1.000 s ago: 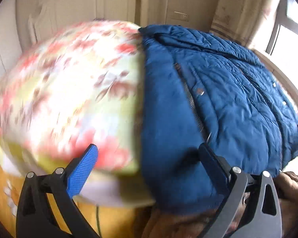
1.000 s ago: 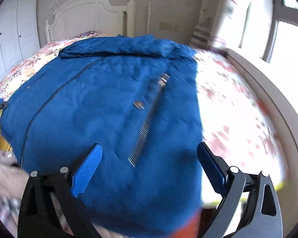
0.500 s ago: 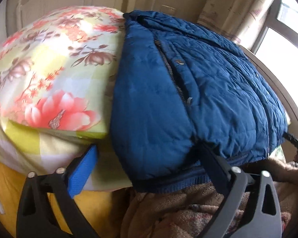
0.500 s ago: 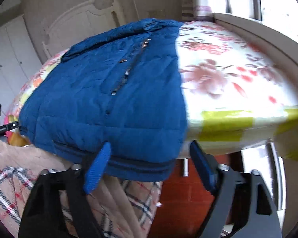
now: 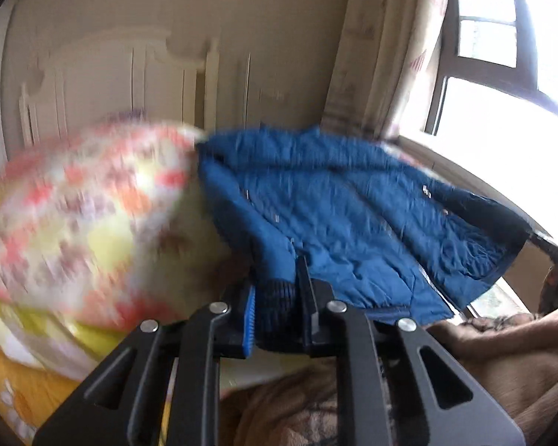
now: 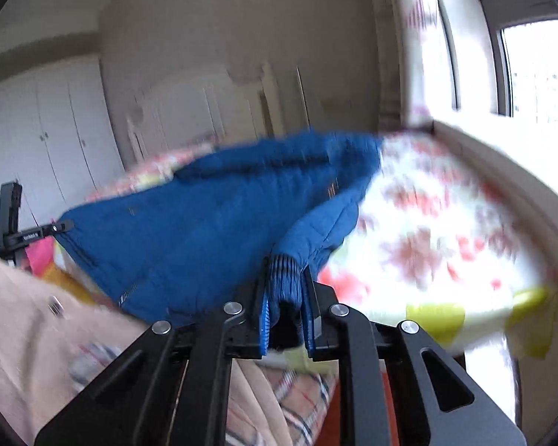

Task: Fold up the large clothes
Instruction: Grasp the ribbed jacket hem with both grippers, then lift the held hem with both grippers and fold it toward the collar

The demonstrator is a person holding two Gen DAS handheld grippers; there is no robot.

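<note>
Both tongs grip the blue jacket hem: left tongs, right tongs, over the bed.

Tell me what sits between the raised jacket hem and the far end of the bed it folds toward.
Nothing visible. Both the left gripper and the right gripper are shut on the blue jacket at its ribbed hem; beyond lies only the jacket's own body on the floral bedspread.
</note>
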